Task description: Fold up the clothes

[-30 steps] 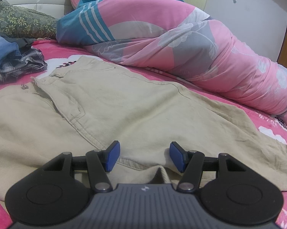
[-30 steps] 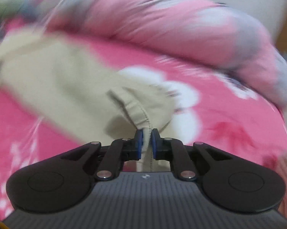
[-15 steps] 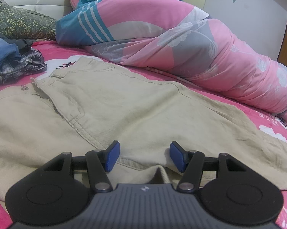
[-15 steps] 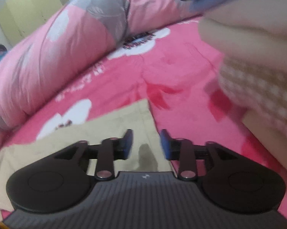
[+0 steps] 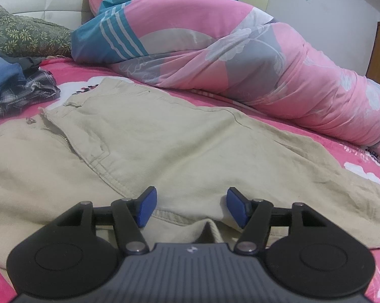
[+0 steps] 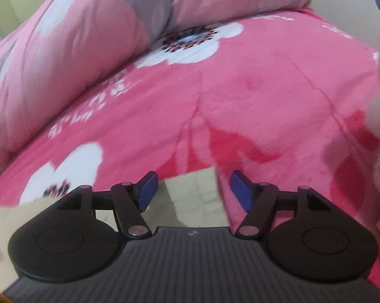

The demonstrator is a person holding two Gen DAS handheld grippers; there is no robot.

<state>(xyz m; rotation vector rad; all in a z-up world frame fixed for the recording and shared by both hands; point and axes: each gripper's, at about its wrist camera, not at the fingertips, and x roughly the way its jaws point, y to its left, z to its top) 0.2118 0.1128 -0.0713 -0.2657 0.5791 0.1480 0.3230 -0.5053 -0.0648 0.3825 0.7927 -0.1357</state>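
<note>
Right wrist view: right gripper point(image 6: 192, 189) jaws had just been opening, empty over trouser hem point(image 6: 195, 192); left gripper point(image 5: 190, 207) jaws half-open, empty. Regrip hem w/ both, fold evenly.

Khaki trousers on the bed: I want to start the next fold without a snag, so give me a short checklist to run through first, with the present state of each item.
1. Left gripper free to grasp: ok, open, pads apart over the khaki trousers, pressing nothing.
2. Right gripper free to grasp: ok, its jaws have just been opening; the trouser corner lies between the pads, unpinched.
3. Trousers spread flat: ok in the left wrist view, apart from a small ridge by the gripper.
4. Fly closed: not ok, the zip looks open.
5. Room around the trousers: ok, pile of clothes and rolled quilt lie beside them, not on them.
6. Whole leg straight: cannot tell.
</note>
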